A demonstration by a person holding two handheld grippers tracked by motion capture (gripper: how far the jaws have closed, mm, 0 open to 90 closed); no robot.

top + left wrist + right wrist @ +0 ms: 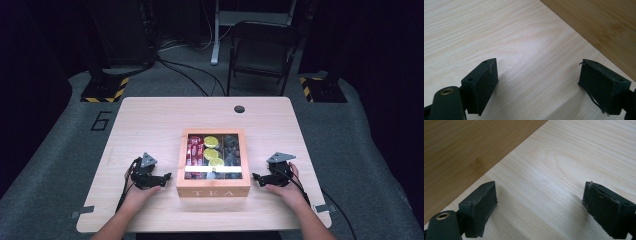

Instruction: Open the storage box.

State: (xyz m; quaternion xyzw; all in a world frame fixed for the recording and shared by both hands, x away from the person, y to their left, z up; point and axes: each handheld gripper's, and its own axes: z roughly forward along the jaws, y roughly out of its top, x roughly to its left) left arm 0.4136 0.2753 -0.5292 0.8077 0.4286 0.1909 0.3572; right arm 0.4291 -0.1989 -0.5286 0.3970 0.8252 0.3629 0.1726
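A wooden tea box (213,190) marked TEA stands shut at the middle of the table, its clear lid showing red packets, yellow-green ones and dark ones in three columns. My left gripper (167,177) rests on the table just left of the box, jaws pointing at its side, open and empty. My right gripper (255,177) lies just right of the box, also open with nothing between its jaws. In the left gripper view my left gripper (537,80) faces the box's brown wall (604,27). In the right gripper view my right gripper (540,201) faces the box's other wall (464,152).
The light wooden table (150,125) has a round cable hole (239,109) near its far edge. A dark folding chair (262,50) stands beyond the table on the grey floor. Cables trail from both grippers toward the front edge.
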